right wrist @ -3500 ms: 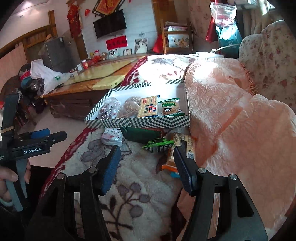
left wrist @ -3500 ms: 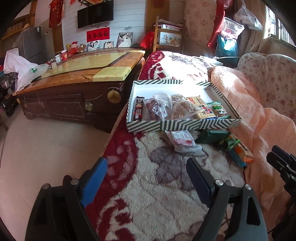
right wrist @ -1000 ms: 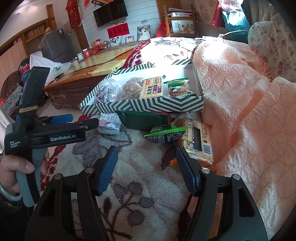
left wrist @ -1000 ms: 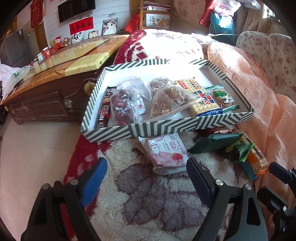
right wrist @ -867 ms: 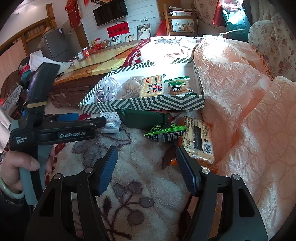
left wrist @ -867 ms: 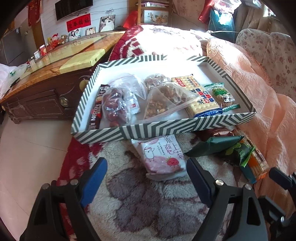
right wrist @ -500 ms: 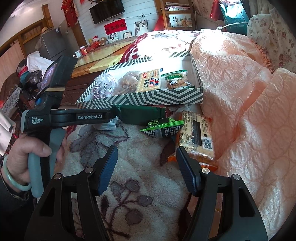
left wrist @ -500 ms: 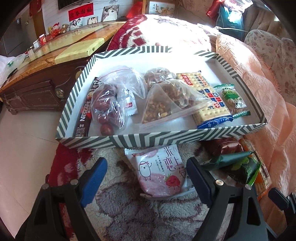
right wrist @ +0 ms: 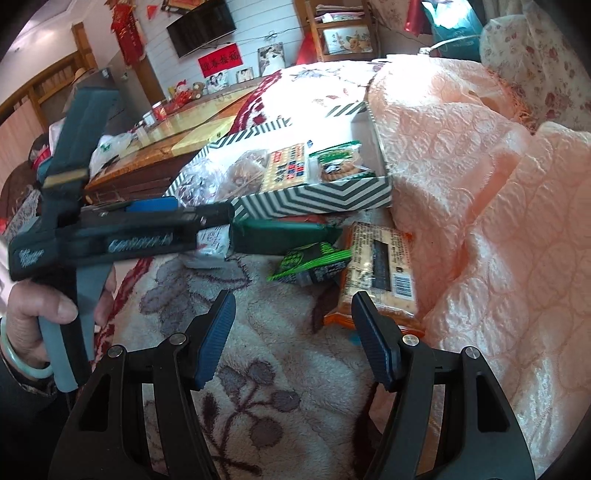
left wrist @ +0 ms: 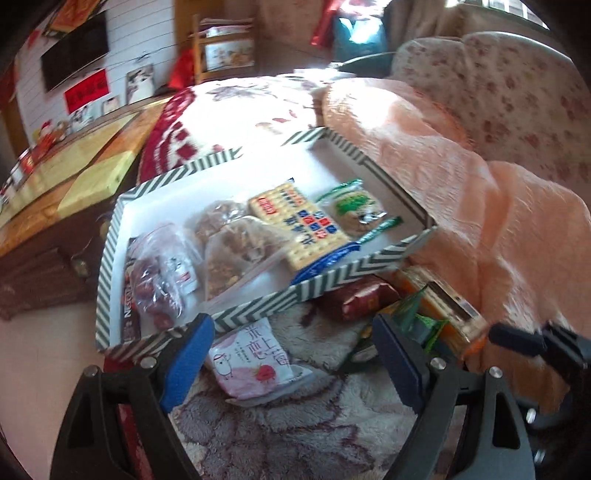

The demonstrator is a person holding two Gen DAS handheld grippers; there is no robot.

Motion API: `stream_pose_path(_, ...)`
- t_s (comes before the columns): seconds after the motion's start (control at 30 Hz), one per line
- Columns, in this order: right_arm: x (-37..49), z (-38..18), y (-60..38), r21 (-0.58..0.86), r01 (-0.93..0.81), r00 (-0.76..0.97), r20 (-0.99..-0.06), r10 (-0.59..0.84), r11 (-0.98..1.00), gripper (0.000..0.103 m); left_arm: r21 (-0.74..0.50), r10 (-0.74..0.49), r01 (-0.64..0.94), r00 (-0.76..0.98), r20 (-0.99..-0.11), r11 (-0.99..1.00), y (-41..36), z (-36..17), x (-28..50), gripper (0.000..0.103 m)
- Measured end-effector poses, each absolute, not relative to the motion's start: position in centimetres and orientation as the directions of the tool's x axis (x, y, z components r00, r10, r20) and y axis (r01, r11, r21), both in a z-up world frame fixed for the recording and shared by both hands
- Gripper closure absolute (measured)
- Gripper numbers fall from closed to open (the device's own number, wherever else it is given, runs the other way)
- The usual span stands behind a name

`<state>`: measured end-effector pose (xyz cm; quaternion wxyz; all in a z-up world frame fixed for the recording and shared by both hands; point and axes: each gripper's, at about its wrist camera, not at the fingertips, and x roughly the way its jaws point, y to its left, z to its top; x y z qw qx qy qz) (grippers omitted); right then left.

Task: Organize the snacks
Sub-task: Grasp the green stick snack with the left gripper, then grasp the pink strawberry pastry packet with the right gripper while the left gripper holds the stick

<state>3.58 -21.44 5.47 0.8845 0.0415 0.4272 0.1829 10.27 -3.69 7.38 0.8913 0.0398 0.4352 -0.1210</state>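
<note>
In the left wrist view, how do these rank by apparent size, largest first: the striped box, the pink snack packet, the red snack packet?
1. striped box
2. pink snack packet, though it lies nearer the camera
3. red snack packet, partly hidden

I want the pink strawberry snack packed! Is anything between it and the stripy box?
No. In the left wrist view the pink packet lies right against the striped box.

a home living room is shown: a wall tv (right wrist: 201, 31) at eleven o'clock, a wooden table (right wrist: 177, 133) below it, a floral sofa (left wrist: 517, 99) at two o'clock.
</note>
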Motion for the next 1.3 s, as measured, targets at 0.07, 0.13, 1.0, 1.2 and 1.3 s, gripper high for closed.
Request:
stream_pose_path(0.07,3.6,5.7,-22.1,0.252,-0.263,0.579,-0.731,0.361,0.931,0.037,-0.059,-0.229,0.3,0.572,-0.788,0.952,-3.8,7.5,10.2,0.014)
stream_pose_path(0.13,3.7,6.0,-23.0,0.282,-0.237,0.592,-0.717,0.369,0.93,0.037,-0.069,-0.267,0.356,0.544,-0.796,0.932,-4.5,7.2,10.1,0.014)
stream_pose_path(1.0,4.3,5.9,-24.6,0.35,-0.179,0.582,-0.716,0.386,0.919,0.037,-0.114,-0.328,0.412,0.498,-0.802,0.904,-5.4,6.2,7.9,0.093)
stream_pose_path(1.2,4.1,5.7,-21.7,0.359,-0.313,0.52,-0.71,0.475,0.879,0.037,-0.155,-0.317,0.323,0.54,-0.78,0.934,-1.6,7.8,5.2,0.093)
stream_pose_path(1.3,4.3,5.5,-19.7,0.353,-0.362,0.474,-0.727,0.496,0.863,0.037,-0.124,-0.266,0.274,0.577,-0.773,0.954,0.2,8.4,3.7,0.093)
